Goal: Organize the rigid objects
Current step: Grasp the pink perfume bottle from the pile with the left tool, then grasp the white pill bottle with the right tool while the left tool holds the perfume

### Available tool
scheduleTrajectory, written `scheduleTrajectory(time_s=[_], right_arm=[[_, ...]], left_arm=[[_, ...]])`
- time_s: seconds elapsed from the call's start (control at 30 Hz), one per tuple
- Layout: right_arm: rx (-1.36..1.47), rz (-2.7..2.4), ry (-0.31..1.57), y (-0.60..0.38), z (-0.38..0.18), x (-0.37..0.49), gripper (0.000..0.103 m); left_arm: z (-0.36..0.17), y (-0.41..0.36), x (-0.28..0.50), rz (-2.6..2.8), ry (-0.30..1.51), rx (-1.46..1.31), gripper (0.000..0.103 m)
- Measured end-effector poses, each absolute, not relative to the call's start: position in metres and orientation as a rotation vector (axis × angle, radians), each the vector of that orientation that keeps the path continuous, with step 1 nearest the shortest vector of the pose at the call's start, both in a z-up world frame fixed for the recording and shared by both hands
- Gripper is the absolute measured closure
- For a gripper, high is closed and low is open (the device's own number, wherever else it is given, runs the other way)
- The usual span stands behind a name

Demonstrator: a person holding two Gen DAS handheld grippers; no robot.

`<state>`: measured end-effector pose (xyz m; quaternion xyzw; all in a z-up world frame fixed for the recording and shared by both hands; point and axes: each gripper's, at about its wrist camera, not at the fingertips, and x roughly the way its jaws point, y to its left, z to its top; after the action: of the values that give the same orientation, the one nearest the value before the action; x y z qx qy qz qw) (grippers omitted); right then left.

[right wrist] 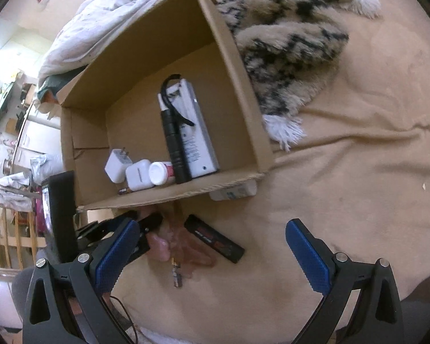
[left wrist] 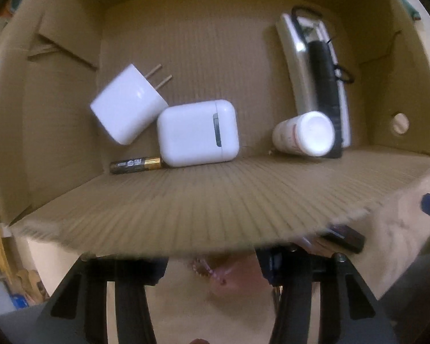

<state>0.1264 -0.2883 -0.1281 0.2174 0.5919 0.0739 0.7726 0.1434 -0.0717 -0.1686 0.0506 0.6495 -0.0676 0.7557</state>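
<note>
An open cardboard box [left wrist: 220, 200] [right wrist: 238, 91] lies on a beige blanket. Inside are a white plug charger [left wrist: 127, 106], a white earbud case [left wrist: 197, 133], a battery [left wrist: 136, 165], a white bottle [left wrist: 305, 133] and a black flashlight [left wrist: 324, 86] on a silver-white device [left wrist: 296, 66]. My left gripper [left wrist: 215, 258] [right wrist: 149, 233] points down just outside the box wall, and the wall's rim hides its tips. A pink translucent clip [left wrist: 229, 278] [right wrist: 160, 248] lies between its fingers, with a gap on one side. My right gripper [right wrist: 212, 229] hangs open above a black rectangular device [right wrist: 215, 239].
A small battery [right wrist: 177, 272] lies on the blanket [right wrist: 344, 200] beside the clip. A white flat object [right wrist: 235, 192] sticks out from under the box corner. A patterned fluffy throw [right wrist: 286, 28] lies behind the box, and a dark chair back [right wrist: 60, 215] stands at the left.
</note>
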Motion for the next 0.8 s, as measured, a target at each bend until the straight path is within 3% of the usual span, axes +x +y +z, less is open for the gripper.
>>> scheduleTrajectory(time_s=[0.07,0.1,0.2,0.53,0.8], right_arm=[[0.478,0.138,1.298,-0.293,-0.134,0.127,0.0],[0.487,0.125,1.308,-0.296,-0.137,0.129,0.0],[0.444,0.086,1.337,-0.294,-0.145,0.137,0.0],[0.153,0.089,1.396,-0.236,-0.181,0.168,0.0],[0.028,0.064,1.383,-0.214,-0.193,0.178,0.014]], left_arm=[[-0.17,-0.072,0.145,-0.149,1.417,0.116,0.066],[-0.169,-0.071,0.145,-0.159,1.415,0.106,0.074],[-0.166,-0.067,0.143,-0.156,1.406,0.099,0.08],[-0.154,-0.028,0.133,-0.053,1.413,-0.001,0.08],[-0.157,-0.018,0.133,0.006,1.407,-0.011,0.08]])
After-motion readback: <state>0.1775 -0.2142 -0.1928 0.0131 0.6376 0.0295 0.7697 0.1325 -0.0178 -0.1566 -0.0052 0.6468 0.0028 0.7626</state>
